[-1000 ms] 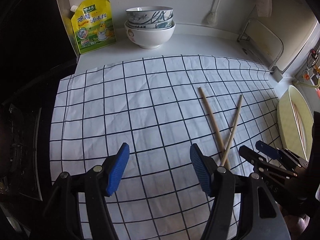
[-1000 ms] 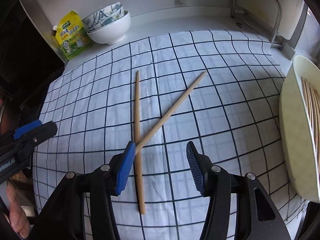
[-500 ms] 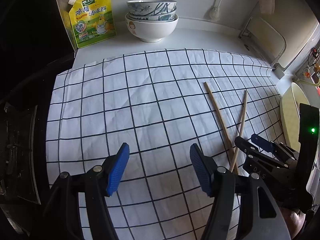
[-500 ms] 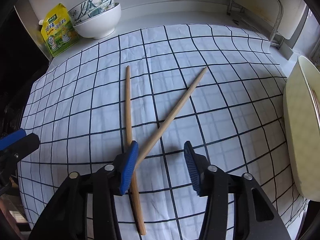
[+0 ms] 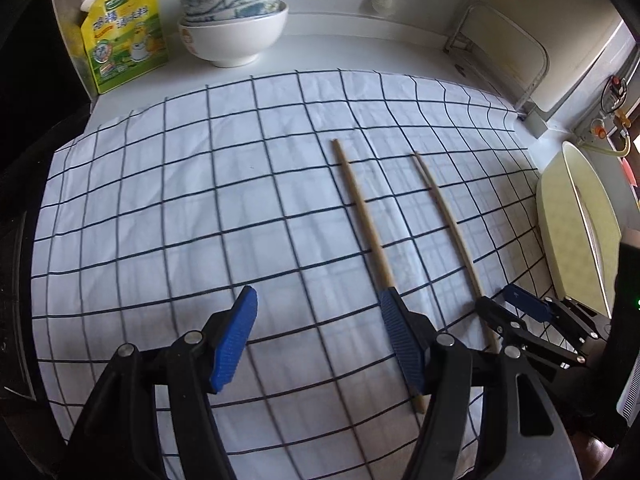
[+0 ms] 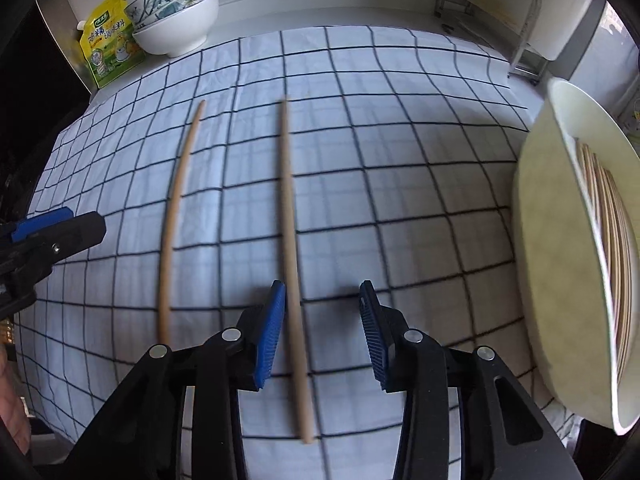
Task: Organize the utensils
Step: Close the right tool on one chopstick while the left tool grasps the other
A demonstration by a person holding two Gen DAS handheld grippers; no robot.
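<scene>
Two wooden chopsticks lie apart, nearly parallel, on the checked cloth [image 5: 200, 200]. In the right wrist view the right chopstick [image 6: 290, 216] runs between my open right gripper's [image 6: 322, 330] jaws, close to the left pad; the left chopstick [image 6: 176, 216] lies further left. In the left wrist view the left chopstick [image 5: 364, 216] ends at my open left gripper's [image 5: 320, 340] right pad, and the other chopstick [image 5: 452, 232] reaches the right gripper [image 5: 516, 312]. A pale oval dish [image 6: 560, 280] at the right holds several chopsticks [image 6: 608, 248].
Stacked bowls [image 5: 234, 24] and a yellow seasoning pouch [image 5: 124, 32] stand at the back left by the wall. A wire rack [image 5: 500, 48] stands at the back right. The dark stove edge [image 5: 12, 280] lies left of the cloth.
The two chopsticks, crossed before, now lie apart and nearly parallel. Both grippers have moved forward; one chopstick now sits between the right gripper's jaws.
</scene>
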